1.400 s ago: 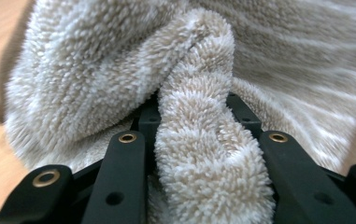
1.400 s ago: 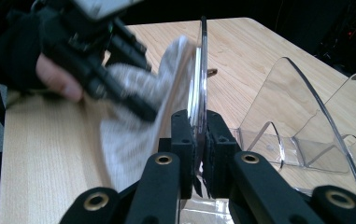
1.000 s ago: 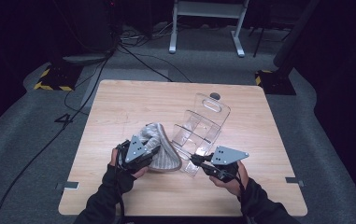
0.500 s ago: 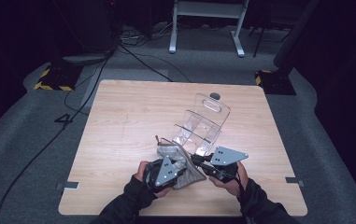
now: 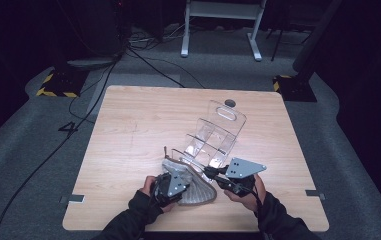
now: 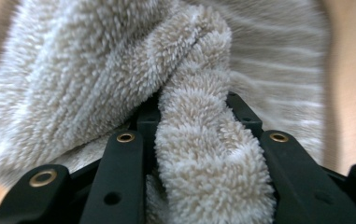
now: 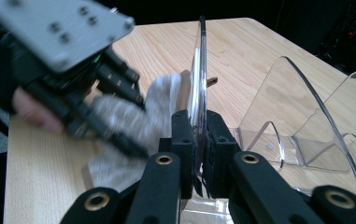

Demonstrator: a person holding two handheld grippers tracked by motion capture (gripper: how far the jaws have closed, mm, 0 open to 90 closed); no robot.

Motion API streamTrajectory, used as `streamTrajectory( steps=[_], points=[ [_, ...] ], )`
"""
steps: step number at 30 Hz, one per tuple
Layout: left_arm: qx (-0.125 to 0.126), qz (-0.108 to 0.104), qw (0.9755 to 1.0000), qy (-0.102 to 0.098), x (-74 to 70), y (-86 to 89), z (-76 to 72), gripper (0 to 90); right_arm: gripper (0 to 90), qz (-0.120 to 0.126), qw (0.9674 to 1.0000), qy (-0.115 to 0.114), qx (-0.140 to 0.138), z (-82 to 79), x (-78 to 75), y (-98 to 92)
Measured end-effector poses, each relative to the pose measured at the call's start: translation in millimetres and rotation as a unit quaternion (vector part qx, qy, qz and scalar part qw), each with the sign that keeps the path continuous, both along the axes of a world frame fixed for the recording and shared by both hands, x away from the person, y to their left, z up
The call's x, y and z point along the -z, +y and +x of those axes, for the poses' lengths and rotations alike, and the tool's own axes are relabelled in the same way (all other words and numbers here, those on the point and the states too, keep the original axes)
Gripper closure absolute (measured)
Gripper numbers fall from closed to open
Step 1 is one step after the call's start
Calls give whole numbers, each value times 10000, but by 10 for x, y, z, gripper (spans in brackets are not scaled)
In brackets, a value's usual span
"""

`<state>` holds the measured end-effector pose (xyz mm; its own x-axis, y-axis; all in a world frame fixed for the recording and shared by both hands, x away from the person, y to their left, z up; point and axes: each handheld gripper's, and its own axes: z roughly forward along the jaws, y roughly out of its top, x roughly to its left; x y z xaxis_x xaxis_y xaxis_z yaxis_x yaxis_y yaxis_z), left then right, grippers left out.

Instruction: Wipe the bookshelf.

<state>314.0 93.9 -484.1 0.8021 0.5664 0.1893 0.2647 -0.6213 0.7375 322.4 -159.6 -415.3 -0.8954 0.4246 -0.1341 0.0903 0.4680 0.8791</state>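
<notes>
In the high view, the left gripper (image 5: 178,184) is pinching a grey fluffy cloth (image 5: 194,186) that is lying on the table (image 5: 128,130), touching the front wall of the clear rack (image 5: 213,140). The right gripper (image 5: 212,173) is clamping that wall.

In the left gripper view, a fold of cloth (image 6: 203,154) is sitting between the jaws; it looks soft, light and floppy, so a bunched fold is the best hold.

In the right gripper view, the rack (image 7: 306,121) is looking stiff, slippery and brittle, and its 3 compartments are holding nothing

A "4" marks the floor (image 5: 43,145)
</notes>
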Motion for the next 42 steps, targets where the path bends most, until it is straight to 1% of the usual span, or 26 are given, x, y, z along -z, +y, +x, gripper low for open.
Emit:
streamTrajectory(
  steps=[2, 4, 6, 7, 8, 10, 11, 13, 14, 16, 18, 21, 23, 24, 26, 27, 29, 30, 32, 33, 35, 36, 38, 39, 41, 42],
  points=[
    [-239, -158, 9995, 95, -23, 128, 78, 658, 853, -6, 10000, 3, 4, -2, -2, -3],
    [-451, -319, 9984, 125, -50, 246, 119, 657, 853, 5, 10000, 14, -6, -2, -2, -5],
    [-628, -485, 9968, 72, -111, 338, 132, 657, 853, 0, 10000, 18, -16, -3, -3, -6],
    [-693, -557, 9960, -24, -149, 369, 129, 657, 853, 2, 10000, 17, -17, -4, -2, -6],
    [-693, -557, 9960, -24, -149, 369, 129, 658, 852, 2, 10000, 16, -23, -4, -2, -5],
    [-768, -846, 9933, -166, -255, 436, 112, 658, 852, 7, 10000, 18, -20, -5, -1, -5],
    [-768, -926, 9924, -250, -301, 447, 100, 658, 852, 6, 10000, 17, -23, -5, -1, -5],
    [-685, -1108, 9905, -443, -394, 435, 49, 659, 852, 7, 10000, 14, -28, -5, 0, -4],
    [-625, -1163, 9900, -505, -426, 408, 22, 658, 852, 9, 10000, 17, -26, -6, -1, 0],
    [-461, -1143, 9903, -644, -462, 321, -43, 658, 852, 5, 10000, 19, -27, -5, -1, 3],
    [-297, -942, 9925, -725, -439, 218, -84, 656, 852, 6, 10000, 37, -29, 0, 0, 4],
    [-34, -824, 9949, -577, -348, 44, -137, 655, 852, 5, 10000, 39, -20, -2, 0, 9],
    [193, -591, 9962, -617, -275, -135, -194, 654, 852, 3, 10000, 25, -11, -6, 1, 14],
    [266, -548, 9964, -591, -255, -177, -203, 653, 851, 9, 10000, 27, -3, -7, 2, 14],
    [426, -323, 9967, -610, -202, -269, -228, 651, 852, 12, 10000, 29, 7, -8, 2, 15],
    [475, -266, 9968, -588, -176, -296, -233, 651, 852, 9, 10000, 23, 15, -11, 2, 17],
    [506, -273, 9974, -430, -112, -330, -226, 650, 853, 10, 10000, 22, 24, -13, 3, 19],
    [550, -202, 9976, -367, -69, -354, -225, 651, 853, 13, 10000, 29, 26, -12, 3, 20],
    [652, 57, 9973, -319, 28, -411, -227, 651, 854, 24, 10000, 41, 34, -15, 3, 24],
    [681, 127, 9971, -312, 53, -422, -223, 651, 854, 18, 10000, 44, 30, -15, 3, 25],
    [719, 35, 9972, -193, 43, -383, -183, 656, 854, 6, 10000, 40, 33, -15, 2, 25],
    [696, 33, 9974, -167, 41, -357, -170, 658, 854, 17, 10000, 44, 37, -15, 3, 25],
    [560, 3, 9984, -33, 55, -269, -136, 657, 853, 18, 10000, 48, 24, -13, 3, 23],
    [470, -56, 9989, 60, 63, -200, -107, 657, 853, 22, 10000, 56, 19, -12, 3, 20],
    [303, -105, 9993, 166, 59, -86, -54, 657, 853, 25, 10000, 61, 1, -16, 3, 18],
    [303, -105, 9993, 166, 59, -86, -54, 657, 853, 25, 10000, 61, 1, -16, 3, 18]
  ],
)
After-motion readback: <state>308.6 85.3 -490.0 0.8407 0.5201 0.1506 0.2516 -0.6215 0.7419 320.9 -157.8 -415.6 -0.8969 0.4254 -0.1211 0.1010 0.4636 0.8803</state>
